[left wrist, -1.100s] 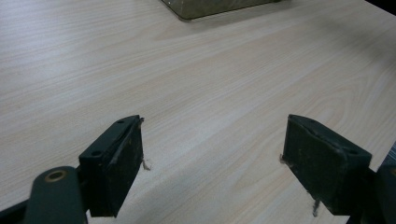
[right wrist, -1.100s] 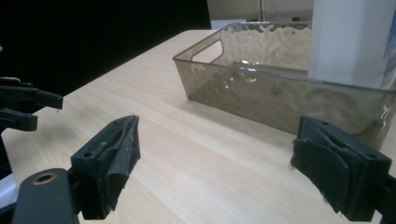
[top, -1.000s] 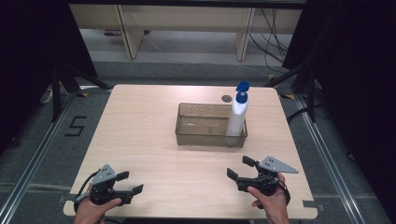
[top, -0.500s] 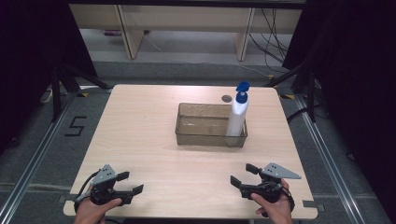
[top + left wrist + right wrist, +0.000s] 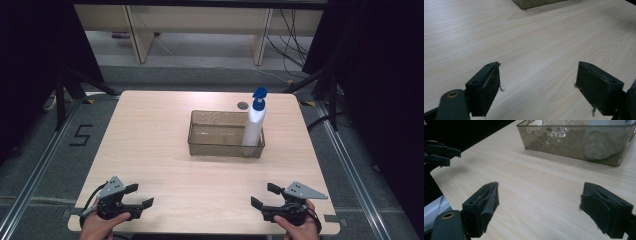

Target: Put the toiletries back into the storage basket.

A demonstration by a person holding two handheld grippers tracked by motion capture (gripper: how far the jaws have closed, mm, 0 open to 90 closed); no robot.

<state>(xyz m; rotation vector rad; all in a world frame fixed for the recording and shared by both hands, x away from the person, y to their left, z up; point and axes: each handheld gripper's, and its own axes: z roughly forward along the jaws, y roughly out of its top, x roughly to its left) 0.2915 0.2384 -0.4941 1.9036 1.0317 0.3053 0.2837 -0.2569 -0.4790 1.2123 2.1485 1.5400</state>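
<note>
Right tongs (image 5: 261, 196) have slid back toward the bench (image 5: 160, 150) edge, spread and empty; left tongs (image 5: 140, 196) unchanged, also spread. Bottle (image 5: 254, 125) in tray (image 5: 200, 145) awaits.

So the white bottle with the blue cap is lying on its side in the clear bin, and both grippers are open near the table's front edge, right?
Not quite. The high view shows the white bottle standing upright at the right end of the clear bin, not lying down. The left gripper and right gripper are indeed open near the front edge.
</note>
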